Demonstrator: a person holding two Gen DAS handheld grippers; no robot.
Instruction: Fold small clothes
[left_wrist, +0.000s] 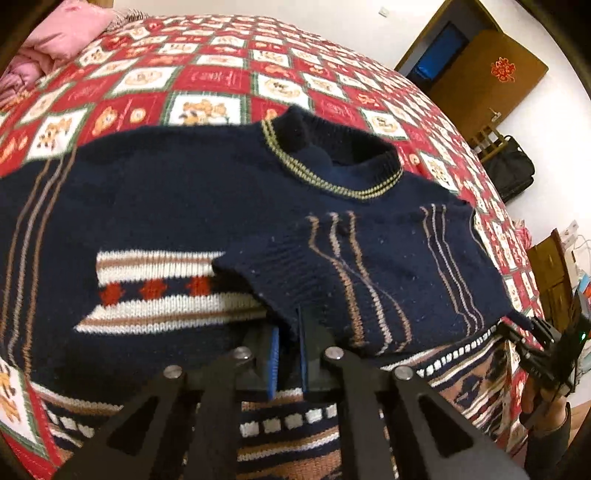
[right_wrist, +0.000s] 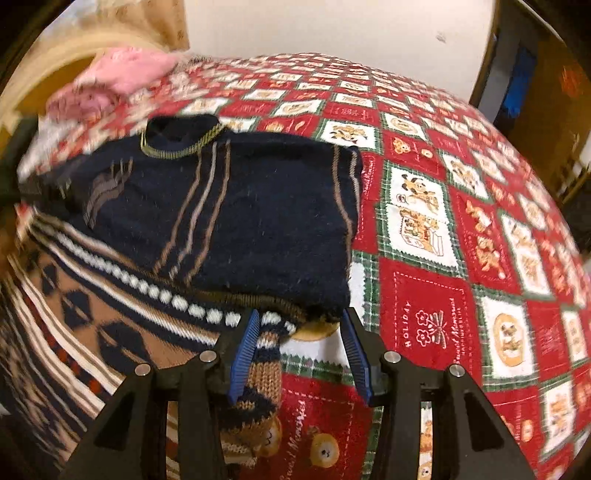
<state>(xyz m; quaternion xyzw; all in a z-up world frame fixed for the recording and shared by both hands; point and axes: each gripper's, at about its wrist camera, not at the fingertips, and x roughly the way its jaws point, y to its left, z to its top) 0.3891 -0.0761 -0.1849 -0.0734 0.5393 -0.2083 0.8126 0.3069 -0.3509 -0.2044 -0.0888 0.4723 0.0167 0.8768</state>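
Left hand-held gripper (left_wrist: 287, 354) pinched on navy sweater (left_wrist: 177, 192) sleeve cuff; right hand-held gripper (right_wrist: 299, 354) spread wide, holding nothing, at sweater's hem on bed (right_wrist: 461, 258).

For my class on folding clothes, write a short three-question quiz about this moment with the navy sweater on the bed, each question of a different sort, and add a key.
1. True or false: the left claw is closed on the cuff of the sleeve that is folded across the sweater.
2. Multiple choice: the right claw is (A) closed on the collar, (B) open at the sweater's lower edge, (C) lifting the pink bedding.
3. Fill in: the sweater lies on a red, white and green patterned ____.

Key: 1 true; 2 B; 3 bedspread. The collar points away from both claws, and the pink bedding lies untouched at the far end of the bed.
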